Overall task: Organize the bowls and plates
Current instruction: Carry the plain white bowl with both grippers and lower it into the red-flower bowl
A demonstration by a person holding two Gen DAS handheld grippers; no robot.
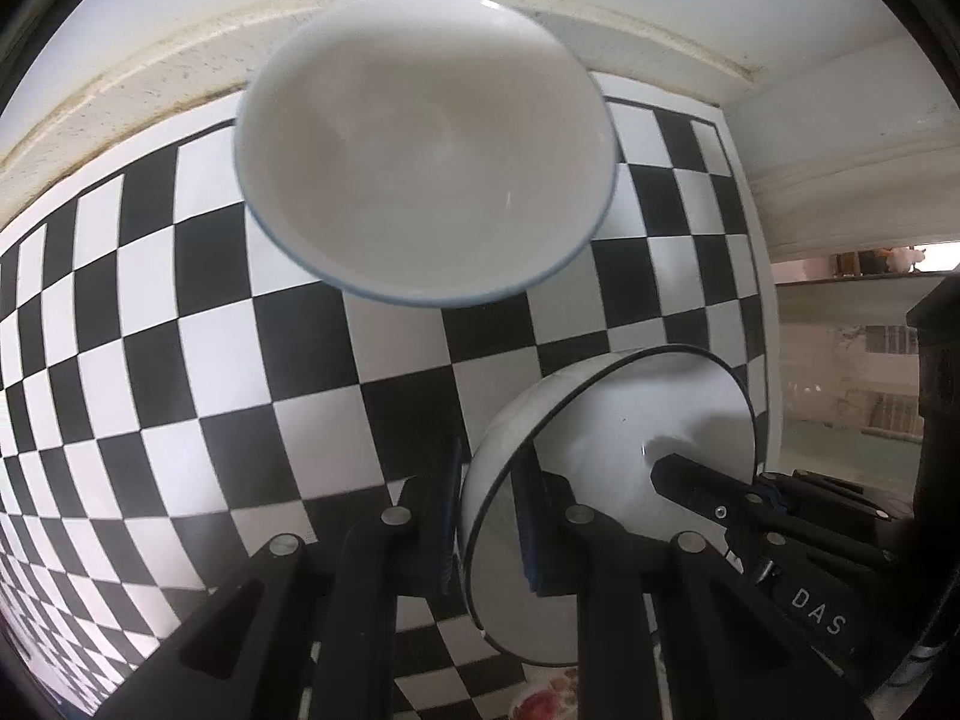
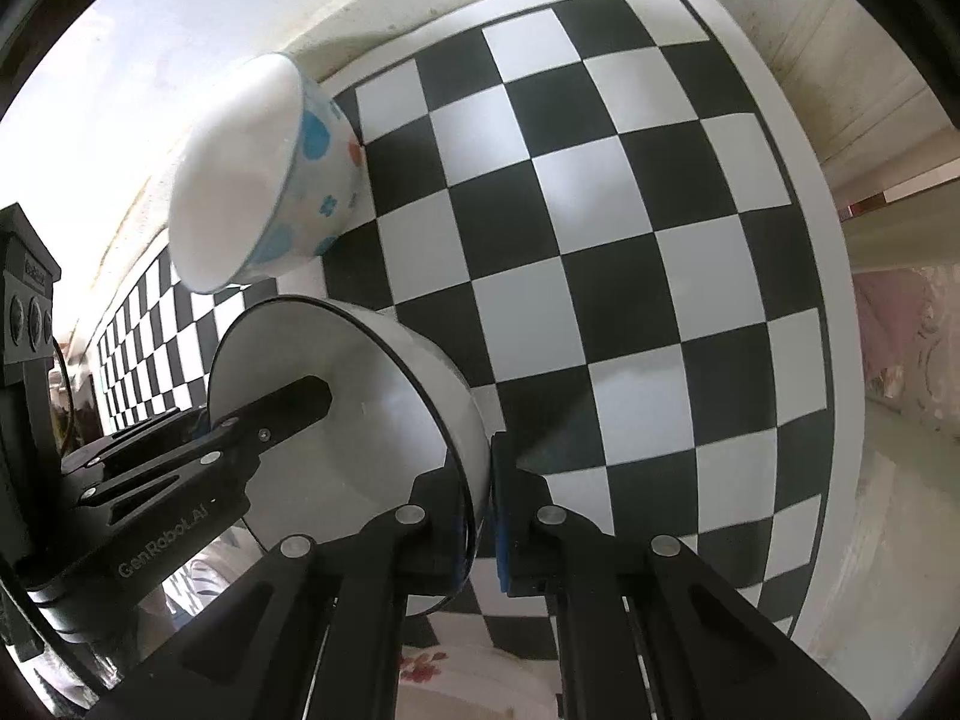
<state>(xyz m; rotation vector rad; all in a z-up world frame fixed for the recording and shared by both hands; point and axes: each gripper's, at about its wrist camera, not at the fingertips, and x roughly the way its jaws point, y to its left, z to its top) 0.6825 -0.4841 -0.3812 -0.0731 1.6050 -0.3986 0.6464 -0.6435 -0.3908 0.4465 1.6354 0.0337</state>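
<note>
Both grippers are clamping the black-rimmed white bowl (image 1: 606,468) by opposite sides of its rim: the left gripper (image 1: 489,525) is pinching the left wall, the right gripper (image 2: 480,525) the right wall, one pad inside and one outside each. The bowl is hanging above the near part of the checkered tabletop (image 2: 630,228). The blue-dotted bowl (image 2: 264,174) is sitting straight ahead near the far edge, mouth up, roughly equally near either hand, so nesting likely means carrying forward.

left gripper (image 1: 489,531) jaws clamped, right gripper (image 2: 480,531) jaws clamped
</note>
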